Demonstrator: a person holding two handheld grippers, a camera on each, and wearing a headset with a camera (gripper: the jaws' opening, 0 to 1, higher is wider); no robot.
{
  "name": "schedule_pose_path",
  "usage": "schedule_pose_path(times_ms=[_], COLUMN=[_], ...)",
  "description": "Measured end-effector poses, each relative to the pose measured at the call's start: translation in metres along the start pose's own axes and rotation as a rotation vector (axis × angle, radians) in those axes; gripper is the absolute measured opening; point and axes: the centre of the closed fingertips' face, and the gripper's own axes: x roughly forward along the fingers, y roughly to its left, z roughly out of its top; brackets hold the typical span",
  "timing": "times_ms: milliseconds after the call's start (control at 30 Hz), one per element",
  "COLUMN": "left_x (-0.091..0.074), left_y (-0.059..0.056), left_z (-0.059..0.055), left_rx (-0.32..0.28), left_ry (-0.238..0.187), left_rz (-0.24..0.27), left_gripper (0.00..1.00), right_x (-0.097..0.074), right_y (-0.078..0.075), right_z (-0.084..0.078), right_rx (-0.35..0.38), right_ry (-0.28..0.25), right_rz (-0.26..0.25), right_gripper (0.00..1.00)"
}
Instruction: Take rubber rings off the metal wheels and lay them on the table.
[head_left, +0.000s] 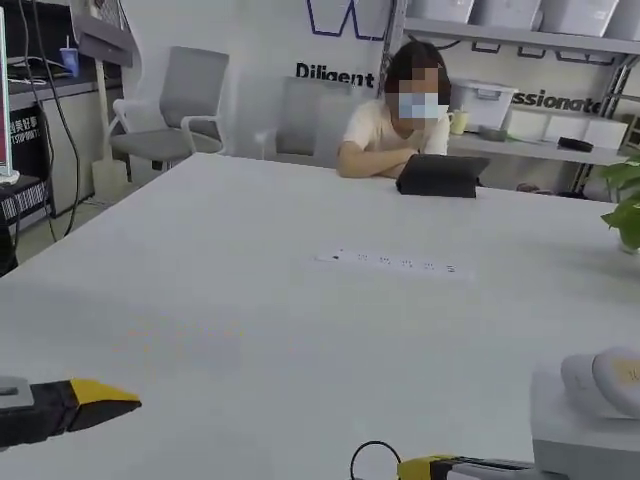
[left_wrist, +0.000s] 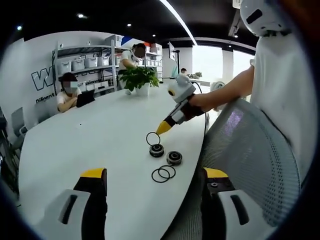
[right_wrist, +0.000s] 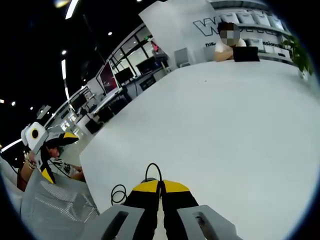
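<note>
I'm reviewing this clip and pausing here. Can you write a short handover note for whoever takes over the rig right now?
Left gripper: open, holding nothing, at the near table edge.
Right gripper: shut on a rubber ring, held upright just above the nearer-to-it wheel.
The second wheel stands beside the first on the table.
Done: two loose rings lie overlapping on the table in front of the wheels.
Left: lay the held ring down, then check both wheels for remaining rings; they are too small to tell from here.

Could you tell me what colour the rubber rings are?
The rubber rings are black; left gripper view.
</note>
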Motion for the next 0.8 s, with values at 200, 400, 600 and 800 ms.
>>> schedule_pose_path(times_ms=[200,400,600,800], left_x=[0.003,0.003,0.009,0.009], left_y=[-0.008,-0.011,-0.015,-0.015], left_z=[-0.012,-0.019,-0.029,-0.031], left_rx=[-0.034,-0.07,-0.084,-0.107], left_ry=[0.016,0.028,0.071,0.072], left_rz=[-0.01,-0.009,-0.024,-0.025], left_gripper=[0.76,0.78,0.79,0.79], right_x=[0.0,-0.003,-0.004,-0.007], right_y=[-0.001,-0.002,-0.004,-0.007], right_z=[0.001,0.003,0.006,0.009], right_rx=[0.004,0.02,0.028,0.041], right_ry=[-0.004,-0.017,-0.028,-0.044], right_rz=[0.0,-0.003,-0.007,-0.011], right_gripper=[0.0,0.0,0.0,0.0])
